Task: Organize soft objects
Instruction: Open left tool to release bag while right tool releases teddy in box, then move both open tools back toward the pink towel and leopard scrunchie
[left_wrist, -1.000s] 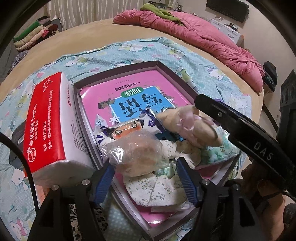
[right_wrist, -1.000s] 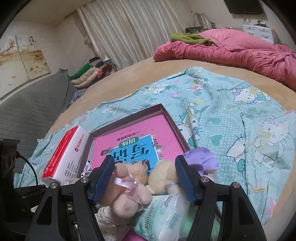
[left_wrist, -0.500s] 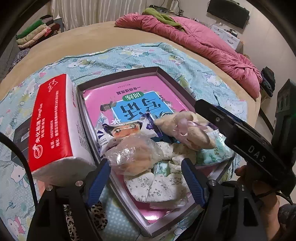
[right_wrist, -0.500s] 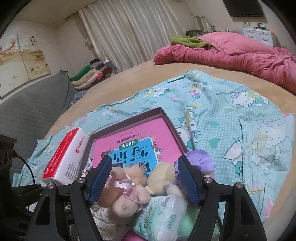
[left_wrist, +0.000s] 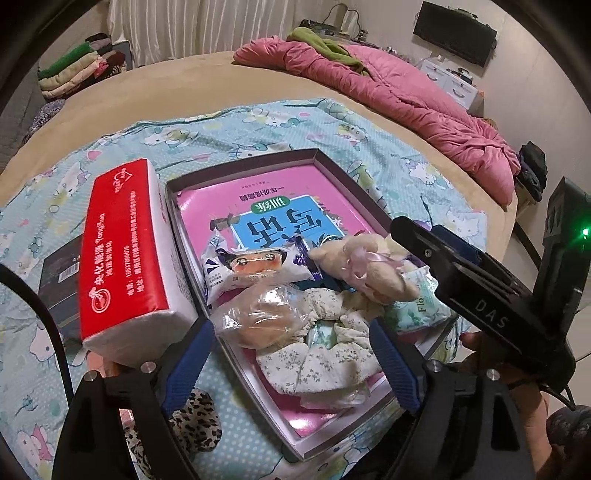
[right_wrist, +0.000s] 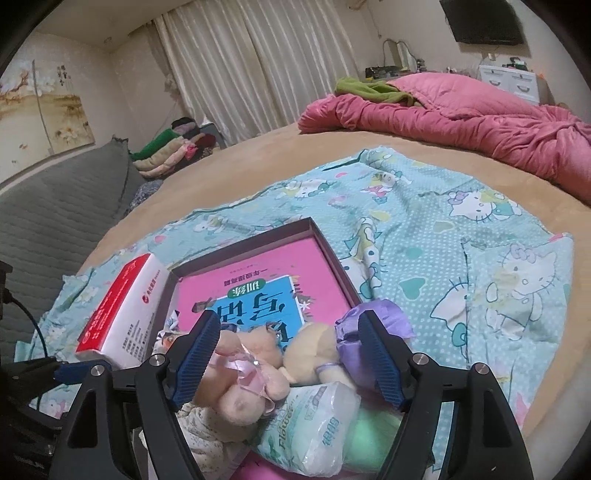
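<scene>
From my left camera, furthest left is a dark box (left_wrist: 61, 284) on the cartoon-print sheet (left_wrist: 258, 125), then a red and white tissue pack (left_wrist: 125, 254) leaning against the left wall of the shallow tray (left_wrist: 354, 184). My left tongs (left_wrist: 291, 363) hang released over the tray's near end, their jaws having just been opening, the blue pads clear on either side of a clear bag with a bun (left_wrist: 258, 317) and a floral cloth (left_wrist: 317, 358); nothing is gripped. Behind the bun lies a snack packet (left_wrist: 255, 266) on a pink book (left_wrist: 280, 206) that lines the tray. Further right, a plush bear (left_wrist: 365, 269) rests on the pile beside a pale green tissue packet (left_wrist: 417, 302). My right tongs (right_wrist: 288, 360) are also released and have just been widening, the bear and a second yellowish plush (right_wrist: 314, 350) between the pads without contact. A purple cloth (right_wrist: 384, 317) sits by the right pad, at the tray's right edge.
</scene>
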